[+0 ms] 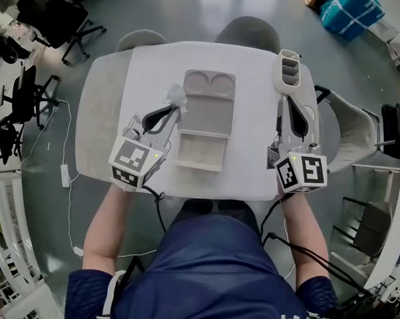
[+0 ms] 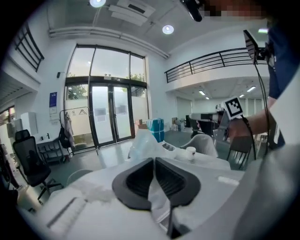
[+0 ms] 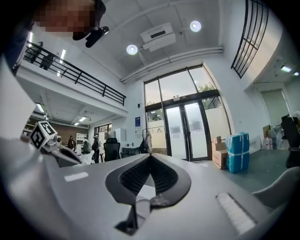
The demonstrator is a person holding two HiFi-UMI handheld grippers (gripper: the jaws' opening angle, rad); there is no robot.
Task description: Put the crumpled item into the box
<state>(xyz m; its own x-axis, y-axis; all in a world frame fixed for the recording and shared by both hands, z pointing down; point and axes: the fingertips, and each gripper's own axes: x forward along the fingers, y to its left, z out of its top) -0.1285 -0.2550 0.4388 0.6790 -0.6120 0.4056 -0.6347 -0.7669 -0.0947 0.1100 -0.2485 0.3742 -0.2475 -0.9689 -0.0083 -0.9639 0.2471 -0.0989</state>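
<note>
The crumpled item [image 1: 176,94] is a white wad of thin sheet, pinched at the tip of my left gripper [image 1: 174,104], which is shut on it. It hangs over the table just left of the grey box [image 1: 205,115]. The box is a moulded tray with two round wells at its far end and a shallow compartment near me. In the left gripper view the crumpled item [image 2: 142,140] sticks out past the left gripper [image 2: 153,160]. My right gripper [image 1: 287,96] is over the table's right side, shut with nothing in it; in its own view the right gripper [image 3: 150,157] points level into the hall.
A white slotted holder [image 1: 290,68] stands at the table's far right corner, just beyond the right gripper. Two grey chairs [image 1: 248,30] sit at the far edge, another chair [image 1: 357,129] to the right. A black office chair [image 1: 54,13] and a floor cable [image 1: 65,176] are on the left.
</note>
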